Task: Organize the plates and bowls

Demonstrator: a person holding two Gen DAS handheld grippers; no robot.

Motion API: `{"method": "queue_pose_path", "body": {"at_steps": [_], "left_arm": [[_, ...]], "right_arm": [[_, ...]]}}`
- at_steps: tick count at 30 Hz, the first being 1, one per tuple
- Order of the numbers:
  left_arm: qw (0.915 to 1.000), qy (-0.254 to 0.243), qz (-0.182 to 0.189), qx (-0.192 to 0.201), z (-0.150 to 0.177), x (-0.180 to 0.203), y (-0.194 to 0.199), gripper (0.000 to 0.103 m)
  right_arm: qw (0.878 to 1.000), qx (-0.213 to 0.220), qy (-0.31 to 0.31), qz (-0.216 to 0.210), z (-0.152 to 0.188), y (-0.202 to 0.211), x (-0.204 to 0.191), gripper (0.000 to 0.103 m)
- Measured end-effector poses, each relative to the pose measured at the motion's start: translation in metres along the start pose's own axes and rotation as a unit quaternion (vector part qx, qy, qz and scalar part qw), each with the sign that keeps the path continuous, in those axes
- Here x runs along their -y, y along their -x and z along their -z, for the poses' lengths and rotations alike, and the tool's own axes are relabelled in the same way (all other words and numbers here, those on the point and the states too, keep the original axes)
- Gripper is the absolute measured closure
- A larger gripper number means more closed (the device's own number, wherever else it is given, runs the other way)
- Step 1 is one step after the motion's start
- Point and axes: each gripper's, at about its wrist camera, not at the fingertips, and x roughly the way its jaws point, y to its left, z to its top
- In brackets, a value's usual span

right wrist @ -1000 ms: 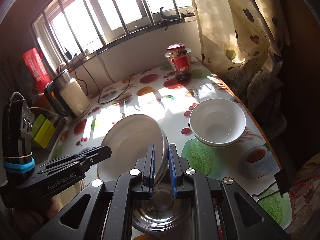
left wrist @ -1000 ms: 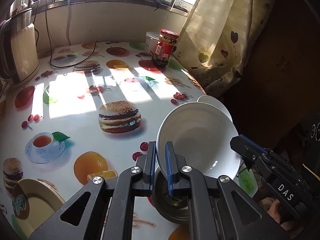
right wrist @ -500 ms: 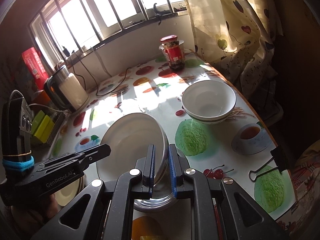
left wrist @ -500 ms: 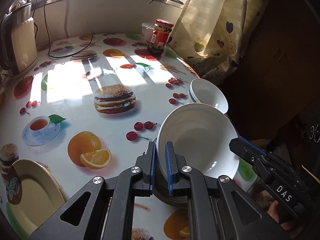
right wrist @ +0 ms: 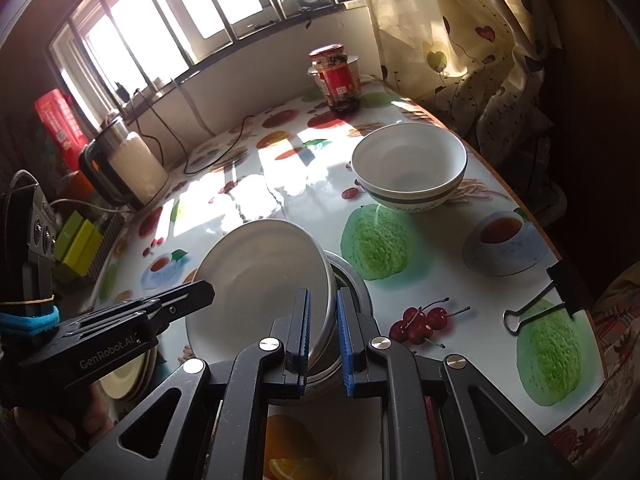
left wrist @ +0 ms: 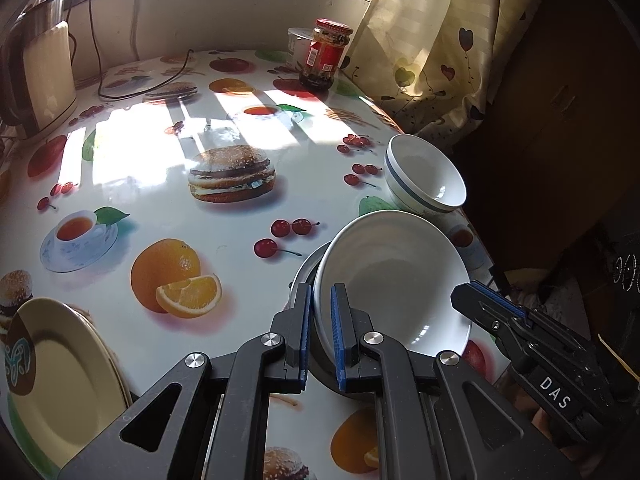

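Left wrist: white plate's (left wrist: 392,276) rim sits clamped between the jaws.

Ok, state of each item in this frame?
Left gripper: shut on plate rim.
Right gripper: shut on opposite rim.
White plate: tilted, held over the metal bowl.
Striped bowl: upright, empty.
Jar: lid on.
Yellow plate: flat on the table, empty.
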Motion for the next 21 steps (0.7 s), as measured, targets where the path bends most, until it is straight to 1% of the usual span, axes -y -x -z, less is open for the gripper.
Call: {"method": "queue_pose_path", "body": {"at_steps": [21], "left_arm": [[0.9999,0.006,-0.006,-0.015,0.0042,-0.0026,-0.0085,0.093]], "right_arm": [[1.0,-0.016,-0.005,0.001,0.0043,-0.0083,0.004,0.089]]}}
